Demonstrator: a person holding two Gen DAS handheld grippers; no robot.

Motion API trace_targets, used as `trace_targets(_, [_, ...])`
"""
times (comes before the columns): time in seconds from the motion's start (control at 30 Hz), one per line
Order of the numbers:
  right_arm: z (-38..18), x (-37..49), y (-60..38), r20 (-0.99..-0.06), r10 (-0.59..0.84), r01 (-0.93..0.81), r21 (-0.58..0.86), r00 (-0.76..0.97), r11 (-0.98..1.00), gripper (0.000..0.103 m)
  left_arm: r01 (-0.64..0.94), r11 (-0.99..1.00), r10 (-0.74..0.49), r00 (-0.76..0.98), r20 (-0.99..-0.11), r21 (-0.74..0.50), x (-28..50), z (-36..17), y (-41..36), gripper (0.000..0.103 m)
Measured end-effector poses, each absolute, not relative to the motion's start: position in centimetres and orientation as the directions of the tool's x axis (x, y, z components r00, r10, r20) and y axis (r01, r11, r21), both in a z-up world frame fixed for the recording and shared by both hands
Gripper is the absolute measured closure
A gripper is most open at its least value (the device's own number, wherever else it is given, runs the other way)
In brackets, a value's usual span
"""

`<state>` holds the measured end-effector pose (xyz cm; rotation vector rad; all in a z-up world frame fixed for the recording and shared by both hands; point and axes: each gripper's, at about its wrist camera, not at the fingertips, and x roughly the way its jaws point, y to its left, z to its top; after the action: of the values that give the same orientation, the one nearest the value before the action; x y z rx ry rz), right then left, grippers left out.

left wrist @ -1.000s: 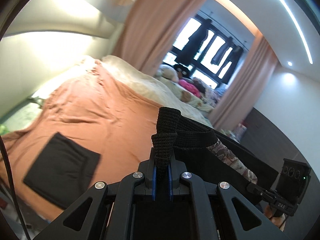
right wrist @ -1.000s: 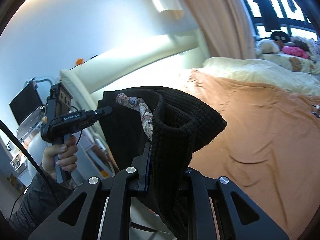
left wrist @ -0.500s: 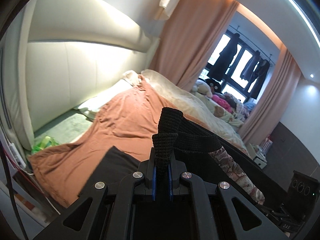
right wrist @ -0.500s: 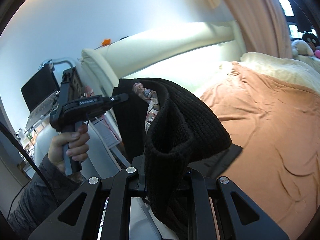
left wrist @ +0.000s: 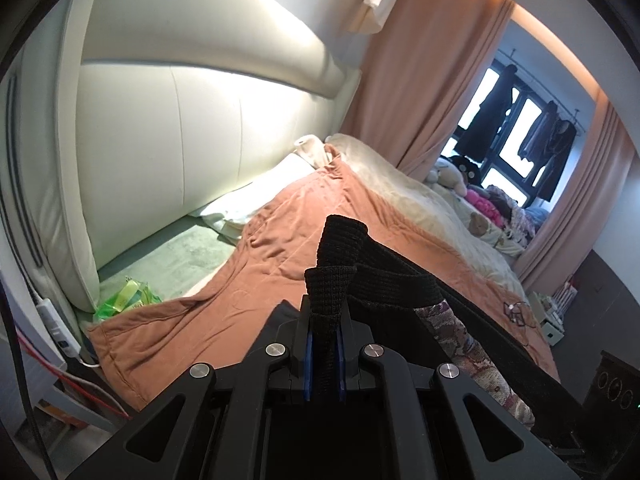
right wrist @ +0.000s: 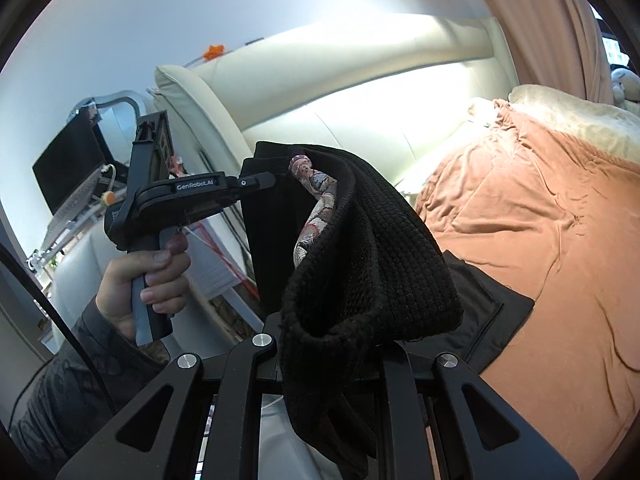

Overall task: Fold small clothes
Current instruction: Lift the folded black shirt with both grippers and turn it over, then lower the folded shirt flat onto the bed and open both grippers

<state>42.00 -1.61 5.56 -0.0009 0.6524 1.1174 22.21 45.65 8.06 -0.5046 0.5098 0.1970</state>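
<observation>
The left gripper (left wrist: 323,344) has its jaws pinched on a corner of the black knit garment (left wrist: 394,284), the ribbed edge bunched between the blue pads and poking up toward 12 o'clock. The right gripper (right wrist: 332,344) grips the other end; its jaws are buried under the thick fold of knit, so they look pressed on the cloth, though the contact itself is hidden. In the right wrist view the garment (right wrist: 372,248) hangs in the air between the two tools, its long axis running from the right jaws at 6 o'clock up toward the left gripper (right wrist: 256,181) at about 10 o'clock, with a patterned lining (right wrist: 316,208) showing along the inner edge. It sags and is doubled over, not yet taut. The bed (left wrist: 304,236), covered in an orange blanket, lies below and ahead, toward 1 o'clock from the right jaws, and a flat black piece (right wrist: 484,312) lies on the near edge. Both hands seem equally engaged; the coming move likely depends on spreading that axis straight before lowering it onto the blanket.
</observation>
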Motion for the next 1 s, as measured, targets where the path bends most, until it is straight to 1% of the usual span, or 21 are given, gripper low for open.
trace_targets(0.13, [3.2,47.2,-2.8,-0.521,0.815,-0.814,0.34,0.254,0.471,0.093,-0.329,0.859,0.073,0.838,-0.541,-0.393,25.8,5.6,46.8,0.094])
trace_targets(0.23, [1.6,51.5,-4.3,-0.542,0.802,-0.798,0.352,0.252,0.489,0.093,-0.348,0.841,0.065,0.826,-0.56,-0.414,28.5,3.7,47.6,0.094])
trace_targets(0.57, [-1.6,62.6,-10.2,-0.578,0.78,-0.748,0.402,0.239,0.528,0.093,-0.371,0.851,0.055,0.766,-0.641,-0.372,36.9,-1.0,49.0,0.094])
trace_targets(0.77, [-5.8,69.0,-13.3,-0.608,0.759,-0.694,0.444,0.231,0.567,0.093,-0.363,0.867,0.029,0.722,-0.691,-0.342,41.7,-5.2,49.1,0.094])
trace_targets(0.9, [-9.0,71.9,-13.1,-0.624,0.748,-0.662,0.465,0.227,0.588,0.092,-0.365,0.871,0.018,0.693,-0.72,-0.329,44.4,-8.4,49.2,0.094])
trace_targets(0.93, [-9.8,72.6,-12.8,-0.641,0.729,-0.648,0.454,0.24,0.612,0.089,-0.37,0.869,0.019,0.687,-0.726,-0.328,44.9,-9.1,49.3,0.094])
trace_targets(0.97, [-10.7,73.6,-12.8,-0.678,0.686,-0.622,0.424,0.265,0.659,0.089,-0.38,0.866,0.022,0.679,-0.734,-0.326,45.3,-9.9,49.4,0.093])
trace_targets(1.0, [-11.9,74.7,-12.8,-0.719,0.641,-0.592,0.401,0.271,0.7,0.085,-0.396,0.86,0.025,0.664,-0.747,-0.323,45.8,-10.8,49.5,0.092])
